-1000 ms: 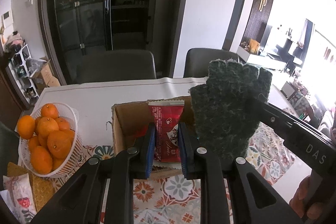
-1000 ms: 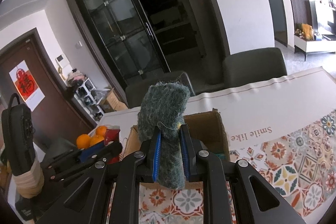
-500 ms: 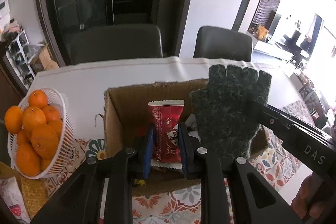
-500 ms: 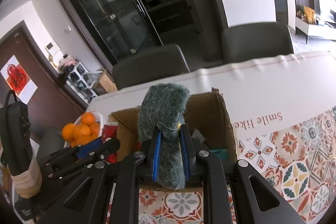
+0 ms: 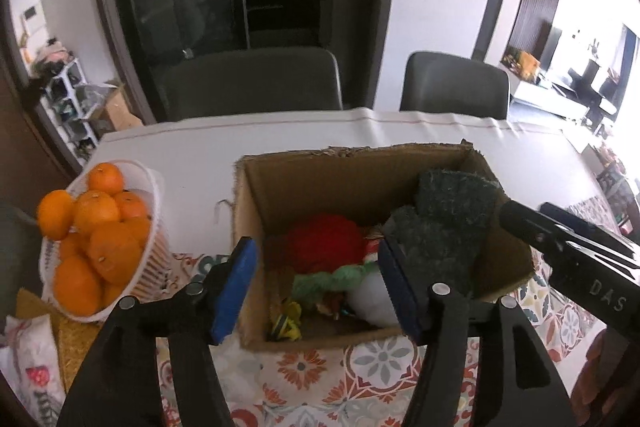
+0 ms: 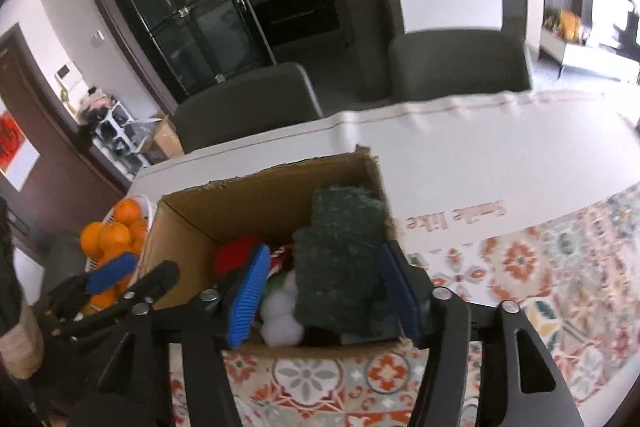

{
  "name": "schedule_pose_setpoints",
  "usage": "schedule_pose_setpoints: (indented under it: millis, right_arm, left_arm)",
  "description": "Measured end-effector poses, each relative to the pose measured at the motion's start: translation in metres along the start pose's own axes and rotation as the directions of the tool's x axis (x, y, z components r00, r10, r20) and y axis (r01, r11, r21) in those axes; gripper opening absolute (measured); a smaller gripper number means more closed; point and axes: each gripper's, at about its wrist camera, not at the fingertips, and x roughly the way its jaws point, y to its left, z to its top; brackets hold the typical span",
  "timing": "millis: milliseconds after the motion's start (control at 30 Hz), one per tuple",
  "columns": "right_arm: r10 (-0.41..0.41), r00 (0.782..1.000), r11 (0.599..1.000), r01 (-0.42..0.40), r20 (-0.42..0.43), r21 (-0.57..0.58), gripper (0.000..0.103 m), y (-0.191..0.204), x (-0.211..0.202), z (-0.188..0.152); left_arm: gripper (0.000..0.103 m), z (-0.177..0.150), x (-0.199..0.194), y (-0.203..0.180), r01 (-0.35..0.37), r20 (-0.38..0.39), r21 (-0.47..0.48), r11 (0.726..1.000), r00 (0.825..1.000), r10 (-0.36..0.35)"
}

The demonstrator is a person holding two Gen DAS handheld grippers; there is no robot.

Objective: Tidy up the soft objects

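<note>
An open cardboard box (image 5: pixel 352 175) (image 6: pixel 240 203) stands on the table. Inside lie a red soft ball (image 5: pixel 320 241), a green knitted piece (image 5: pixel 328 279), a white pom-pom (image 6: pixel 280 319) and small bits. A dark green knitted glove (image 5: pixel 444 231) (image 6: pixel 340 259) leans in the box's right side. My left gripper (image 5: pixel 316 287) is open and empty over the box's front edge. My right gripper (image 6: pixel 324 299) is open, its jaws on either side of the glove; I cannot tell whether they touch it.
A white basket of oranges (image 5: pixel 92 239) (image 6: pixel 116 231) stands left of the box. A patterned mat (image 5: pixel 360 379) covers the near table, a white cloth (image 6: pixel 480 155) the far part. Two grey chairs (image 5: pixel 256 83) stand behind. A printed packet (image 5: pixel 28 371) lies at the near left.
Both grippers opened. The red packet left my left gripper and is out of sight. The glove dropped from my right gripper into the box. Both views tilted down toward the box.
</note>
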Motion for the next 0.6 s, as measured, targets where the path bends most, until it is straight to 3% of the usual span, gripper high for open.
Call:
schedule_pose_setpoints:
  millis: [133,300,500,600]
  right_arm:
    - [-0.081,0.994,0.996,0.084,0.071,-0.041,0.072,0.004,-0.038,-0.010]
    - [-0.117,0.984,0.991,0.126,0.137,-0.054,0.078,0.004,-0.083,-0.022]
    - [-0.106,0.968,0.989,0.126,0.227,-0.076,0.088,0.006,-0.139,-0.045]
    - [-0.088,0.962,0.990,0.114,0.257,-0.085,0.090,0.006,-0.159,-0.058]
  left_arm:
    - [0.075,-0.012,-0.032,0.002,-0.051,0.061,-0.011,0.999,0.997,0.051]
    - [0.089,-0.024,-0.075,-0.001,-0.092,0.136,-0.011,0.996,0.986,0.093]
    - [0.102,-0.049,-0.135,-0.010,-0.130,0.247,-0.032,0.991,0.960,0.134]
    - [0.103,-0.067,-0.163,-0.015,-0.164,0.298,-0.036,0.986,0.940,0.168]
